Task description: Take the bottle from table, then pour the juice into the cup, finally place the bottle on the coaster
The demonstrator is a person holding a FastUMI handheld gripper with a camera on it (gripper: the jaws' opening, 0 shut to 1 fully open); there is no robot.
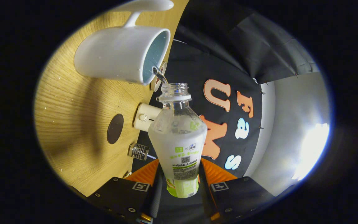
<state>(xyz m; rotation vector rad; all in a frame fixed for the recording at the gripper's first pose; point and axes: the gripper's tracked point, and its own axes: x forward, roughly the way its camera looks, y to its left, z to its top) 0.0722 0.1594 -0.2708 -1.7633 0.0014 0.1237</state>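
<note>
My gripper (182, 182) is shut on a clear plastic bottle (179, 137) with a white and green label, both fingers pressing on its lower body. The view is rolled on its side, so the bottle lies tipped, its uncapped neck (175, 91) right at the rim of a white mug (121, 56) with a pale blue inside. The mug stands on the wooden table (73, 102), its mouth facing the bottle's opening. A small dark streak shows between the neck and the mug's rim. A dark round coaster (115, 128) lies on the table beside the mug, beyond my fingers.
A small white device (144, 117) with a round button sits at the table's far edge. Close to it stands a little metal ribbed part (138, 151). Black cloth and a bright white panel (294, 130) form the booth wall behind the bottle.
</note>
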